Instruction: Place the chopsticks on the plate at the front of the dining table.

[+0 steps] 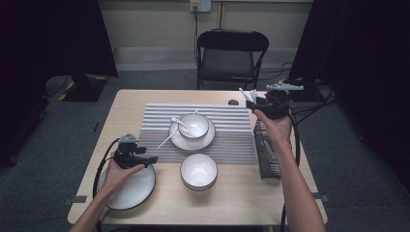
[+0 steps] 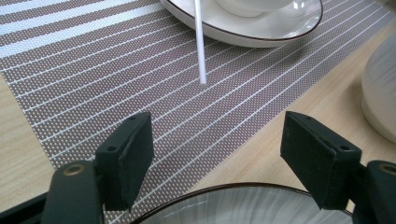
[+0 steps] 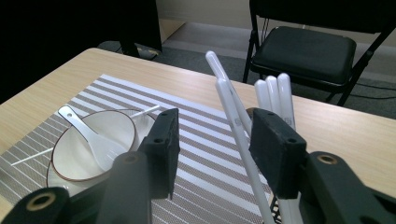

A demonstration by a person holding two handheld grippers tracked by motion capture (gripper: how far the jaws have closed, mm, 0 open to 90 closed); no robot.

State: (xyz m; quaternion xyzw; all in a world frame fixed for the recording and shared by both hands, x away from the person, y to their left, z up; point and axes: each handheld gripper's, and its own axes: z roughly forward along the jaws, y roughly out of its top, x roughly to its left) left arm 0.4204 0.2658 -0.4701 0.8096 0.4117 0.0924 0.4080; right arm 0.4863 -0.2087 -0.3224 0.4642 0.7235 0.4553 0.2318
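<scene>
Several white chopsticks [image 1: 247, 94] stand upright at the far end of a black wire basket [image 1: 267, 154] on the table's right side. My right gripper [image 1: 256, 102] hovers at their tops. In the right gripper view one chopstick [image 3: 233, 116] runs up between the half-open jaws of that gripper [image 3: 212, 135], close to the right pad and not clamped; the others rise behind it. My left gripper [image 1: 150, 158] [image 2: 217, 144] stands open and holds nothing, over the far rim of a large plate [image 1: 133, 191] [image 2: 243, 205].
On the striped placemat [image 1: 232, 140] a plate [image 1: 193, 142] carries a bowl [image 1: 200, 123] [image 3: 116, 126] with a white spoon [image 1: 186, 126] [image 3: 88, 137]. A loose chopstick [image 1: 167, 140] [image 2: 200, 42] leans across that plate. A second bowl [image 1: 198, 170] [image 2: 380, 93] sits nearer. A black folding chair [image 1: 231, 53] stands beyond the table.
</scene>
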